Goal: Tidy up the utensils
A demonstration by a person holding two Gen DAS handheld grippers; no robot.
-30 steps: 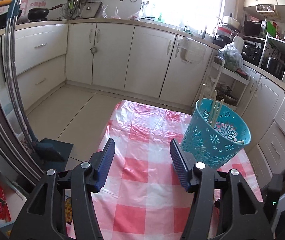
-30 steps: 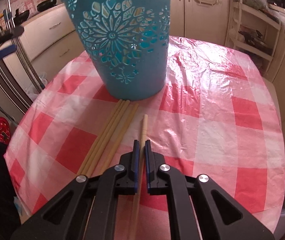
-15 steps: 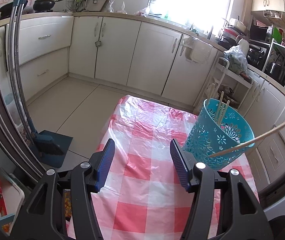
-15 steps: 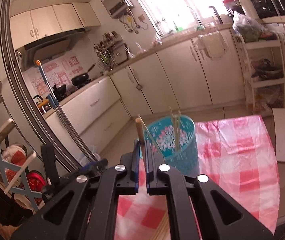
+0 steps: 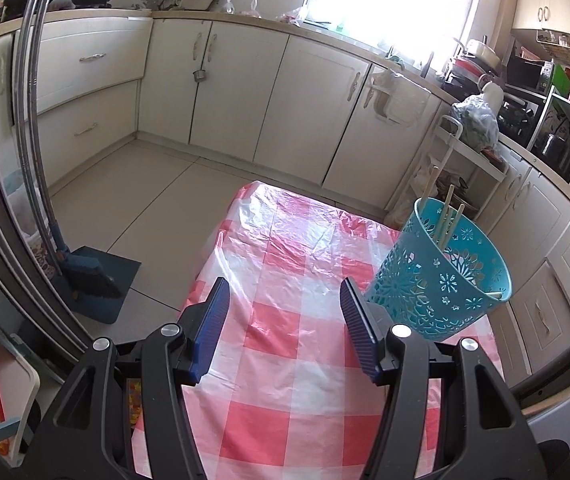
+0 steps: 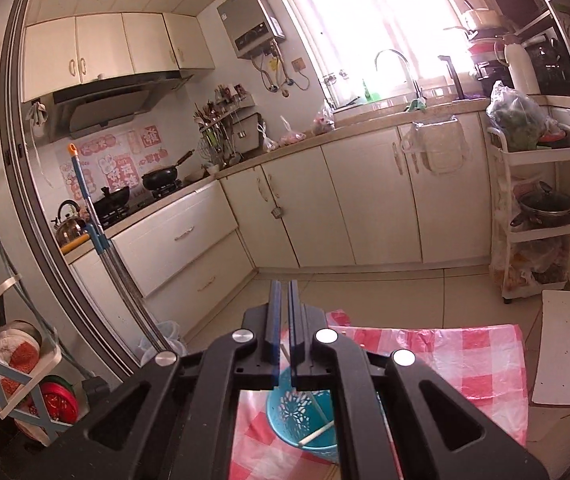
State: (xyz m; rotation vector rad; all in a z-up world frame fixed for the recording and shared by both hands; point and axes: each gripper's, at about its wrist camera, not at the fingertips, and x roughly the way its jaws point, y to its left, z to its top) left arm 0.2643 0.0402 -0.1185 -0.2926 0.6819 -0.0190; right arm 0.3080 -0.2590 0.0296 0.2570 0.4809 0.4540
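A teal perforated basket (image 5: 441, 276) stands on the red-and-white checked tablecloth (image 5: 285, 344) at the right. Several wooden chopsticks (image 5: 447, 216) stand in it, and one more leans on its near rim (image 5: 495, 294). My left gripper (image 5: 283, 324) is open and empty, left of the basket above the cloth. My right gripper (image 6: 283, 292) is raised high above the basket (image 6: 297, 420), which shows below it between the arms, with a chopstick (image 6: 317, 436) lying in it. Its jaws stand almost together with a narrow gap, and nothing shows between them.
White cabinets (image 5: 305, 100) line the kitchen walls. A blue dustpan and broom (image 5: 85, 272) stand on the floor left of the table. A white shelf cart (image 6: 537, 216) and a white board (image 6: 557, 352) are on the right. A metal door frame (image 6: 45, 220) runs along the left.
The right gripper lifted one chopstick off the table, carried it above the basket and let it go; the chopstick now rests in the basket. The left gripper stayed open and barely moved.
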